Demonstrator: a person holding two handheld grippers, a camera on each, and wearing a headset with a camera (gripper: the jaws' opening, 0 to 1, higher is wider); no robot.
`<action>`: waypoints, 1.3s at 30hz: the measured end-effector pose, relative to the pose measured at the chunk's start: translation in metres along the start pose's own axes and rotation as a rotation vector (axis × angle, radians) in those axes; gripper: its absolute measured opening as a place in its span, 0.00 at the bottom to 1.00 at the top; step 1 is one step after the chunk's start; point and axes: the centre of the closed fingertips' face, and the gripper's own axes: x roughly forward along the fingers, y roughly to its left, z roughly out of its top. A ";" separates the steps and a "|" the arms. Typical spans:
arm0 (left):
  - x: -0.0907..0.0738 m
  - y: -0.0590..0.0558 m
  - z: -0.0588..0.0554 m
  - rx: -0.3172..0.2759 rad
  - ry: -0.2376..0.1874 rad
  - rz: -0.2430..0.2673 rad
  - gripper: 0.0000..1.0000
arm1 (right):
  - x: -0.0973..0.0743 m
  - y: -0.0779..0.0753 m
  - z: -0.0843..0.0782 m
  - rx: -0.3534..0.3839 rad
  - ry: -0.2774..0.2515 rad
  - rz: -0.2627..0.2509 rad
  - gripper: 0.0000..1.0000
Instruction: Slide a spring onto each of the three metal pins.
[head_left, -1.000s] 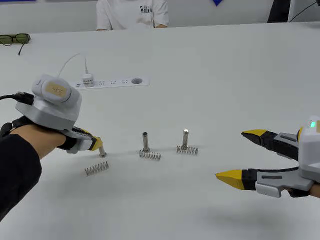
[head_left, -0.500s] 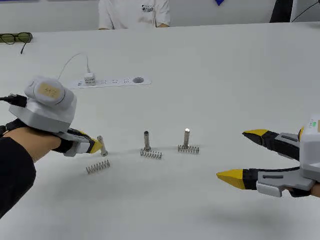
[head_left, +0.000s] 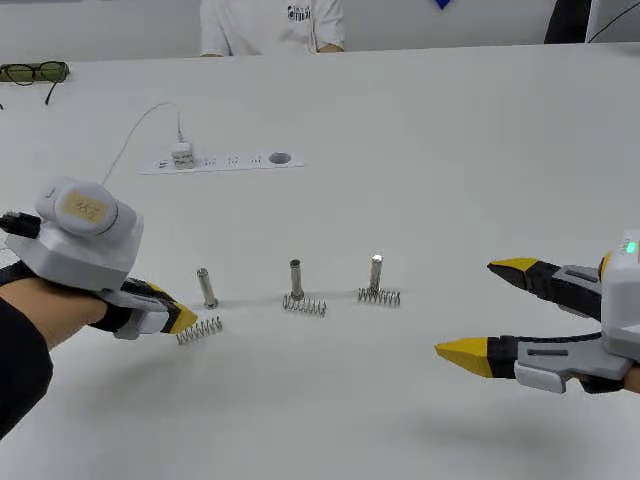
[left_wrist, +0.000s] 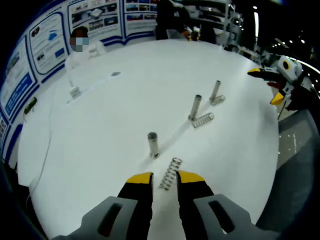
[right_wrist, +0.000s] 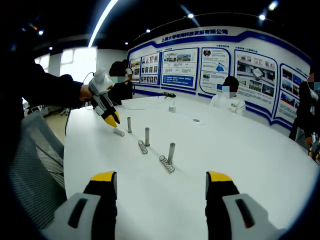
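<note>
Three pins (head_left: 296, 279) stand upright in a row on a white table (head_left: 420, 150). Three springs (head_left: 304, 306) lie flat, one near each pin. The left gripper (head_left: 183, 320), jaws slightly apart, has drawn back from the left pin (head_left: 206, 288) to the left spring (head_left: 199, 330). The right gripper (head_left: 487, 309) hovers wide open, well apart.

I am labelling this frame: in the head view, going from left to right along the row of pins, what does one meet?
Left gripper → left pin → middle pin → right pin → right gripper. The springs overlap the pins sideways, so they are omitted.
</note>
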 end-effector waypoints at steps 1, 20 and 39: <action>0.001 0.000 -0.002 0.023 0.005 0.002 0.19 | 0.000 0.000 0.000 0.001 -0.001 0.000 0.73; 0.012 -0.002 -0.021 0.172 0.077 -0.058 0.19 | 0.000 -0.001 -0.002 0.007 0.006 -0.004 0.73; 0.012 -0.001 -0.025 0.179 0.073 -0.053 0.11 | 0.000 0.000 -0.002 0.008 0.008 -0.001 0.74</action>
